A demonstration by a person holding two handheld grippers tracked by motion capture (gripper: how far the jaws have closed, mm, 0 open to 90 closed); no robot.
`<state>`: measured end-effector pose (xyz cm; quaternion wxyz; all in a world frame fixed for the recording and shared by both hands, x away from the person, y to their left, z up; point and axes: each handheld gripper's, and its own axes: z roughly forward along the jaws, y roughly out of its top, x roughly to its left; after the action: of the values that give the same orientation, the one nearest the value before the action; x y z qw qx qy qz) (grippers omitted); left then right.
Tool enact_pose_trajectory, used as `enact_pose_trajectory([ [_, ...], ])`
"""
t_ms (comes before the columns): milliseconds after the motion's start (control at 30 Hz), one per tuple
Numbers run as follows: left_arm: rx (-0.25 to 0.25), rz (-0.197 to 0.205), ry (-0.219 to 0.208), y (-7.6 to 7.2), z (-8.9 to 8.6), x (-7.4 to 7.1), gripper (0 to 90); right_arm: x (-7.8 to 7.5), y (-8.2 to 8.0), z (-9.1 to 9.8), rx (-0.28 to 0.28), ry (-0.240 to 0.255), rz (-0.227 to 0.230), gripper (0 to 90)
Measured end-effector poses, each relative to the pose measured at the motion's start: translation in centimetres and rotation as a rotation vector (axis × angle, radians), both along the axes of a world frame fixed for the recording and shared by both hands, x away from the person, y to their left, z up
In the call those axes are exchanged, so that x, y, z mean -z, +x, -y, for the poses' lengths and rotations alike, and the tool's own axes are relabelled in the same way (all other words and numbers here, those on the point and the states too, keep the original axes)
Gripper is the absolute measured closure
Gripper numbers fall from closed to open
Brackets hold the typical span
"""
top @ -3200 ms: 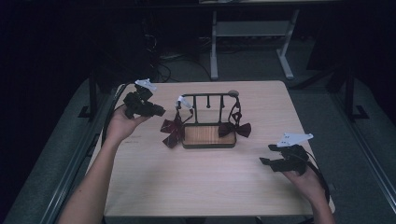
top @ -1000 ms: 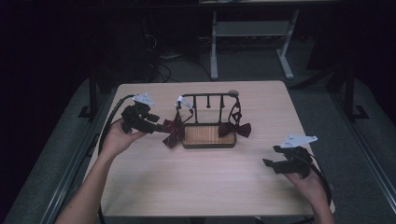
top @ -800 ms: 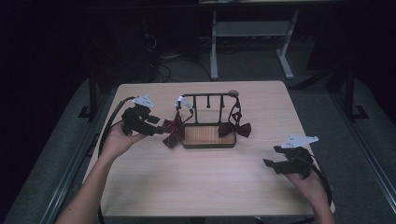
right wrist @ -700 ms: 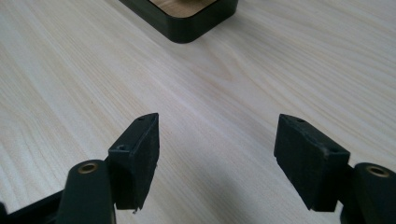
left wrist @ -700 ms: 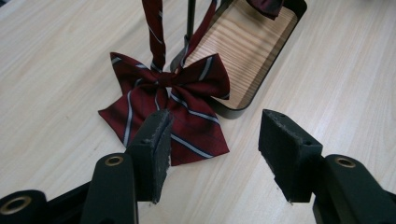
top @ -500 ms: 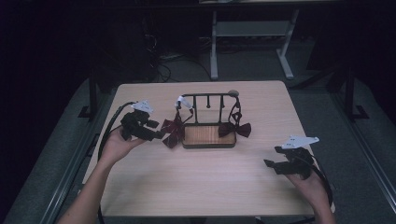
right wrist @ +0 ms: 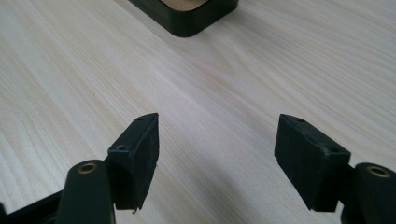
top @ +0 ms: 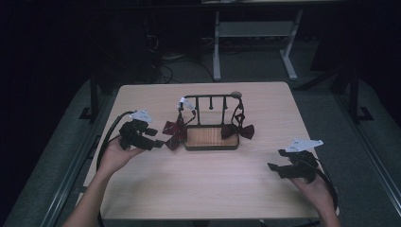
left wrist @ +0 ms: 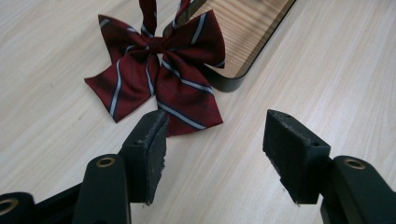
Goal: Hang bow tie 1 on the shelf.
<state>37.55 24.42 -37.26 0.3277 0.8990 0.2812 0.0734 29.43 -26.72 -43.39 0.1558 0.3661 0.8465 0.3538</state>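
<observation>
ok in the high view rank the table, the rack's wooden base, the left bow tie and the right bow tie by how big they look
1. table, far the largest
2. wooden base of the rack
3. left bow tie and right bow tie: they look about alike, so I won't rank one over the other

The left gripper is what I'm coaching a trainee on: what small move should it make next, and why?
Probably ease the left gripper forward and down until the striped bow tie's nearest lobe lies between the pads, then close. Its jaws have just been opening and hold nothing; the tie lies flat on the table just ahead, its strap still leading up toward the stand. The right gripper hangs open, apart.
</observation>
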Motion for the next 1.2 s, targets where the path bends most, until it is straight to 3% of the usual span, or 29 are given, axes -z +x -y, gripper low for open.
enact_pose_trajectory([
  [500,-0.019,-0.004,-0.001,-1.6,-0.7,1.6,35.6,-0.1,-0.3,0.3,0.007,0.004,0.004,30.2],
  [1200,-0.057,0.03,-0.027,-4.1,-2.4,3.3,30.6,0.0,-0.6,0.5,0.009,0.005,0.001,30.2],
])
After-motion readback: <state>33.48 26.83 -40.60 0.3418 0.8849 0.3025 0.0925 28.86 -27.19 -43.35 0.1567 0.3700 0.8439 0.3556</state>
